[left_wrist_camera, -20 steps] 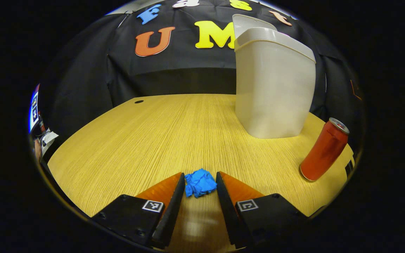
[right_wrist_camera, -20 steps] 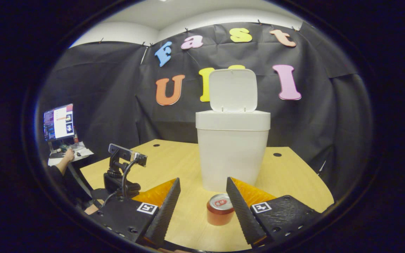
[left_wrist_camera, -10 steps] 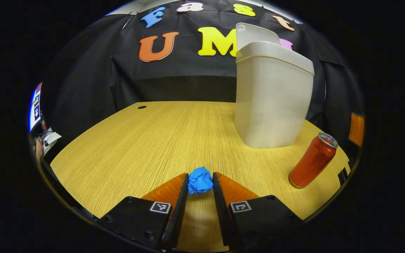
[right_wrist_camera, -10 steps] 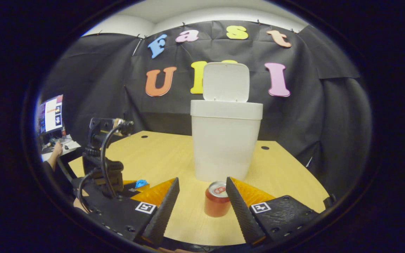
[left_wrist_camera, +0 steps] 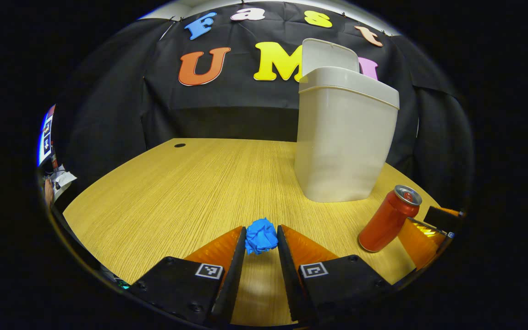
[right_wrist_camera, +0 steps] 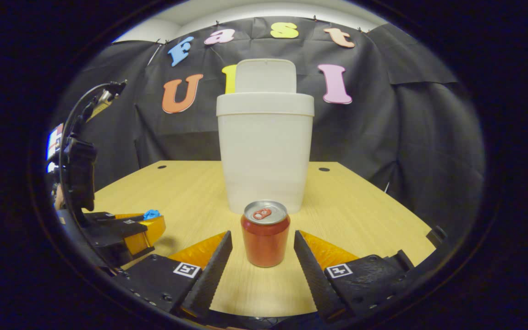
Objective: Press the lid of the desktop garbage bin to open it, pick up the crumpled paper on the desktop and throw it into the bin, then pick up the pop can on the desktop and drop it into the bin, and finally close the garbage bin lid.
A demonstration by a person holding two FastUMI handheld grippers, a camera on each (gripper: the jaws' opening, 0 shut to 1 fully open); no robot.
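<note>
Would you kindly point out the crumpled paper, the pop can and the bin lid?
crumpled paper (left_wrist_camera: pixel 261 236), left gripper view, its middle.
pop can (right_wrist_camera: pixel 265 238), right gripper view, its side wall.
bin lid (right_wrist_camera: pixel 265 75), right gripper view, raised inner face.

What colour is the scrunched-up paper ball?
Bright blue. The paper ball shows best in the left gripper view, pinched between that gripper's fingers.

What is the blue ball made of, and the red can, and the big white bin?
Blue ball: probably paper, matte, full of sharp creases. Red can: likely metal, its silvery top with a pull tab shines. White bin: looks like smooth plastic, softly glossy.
</note>
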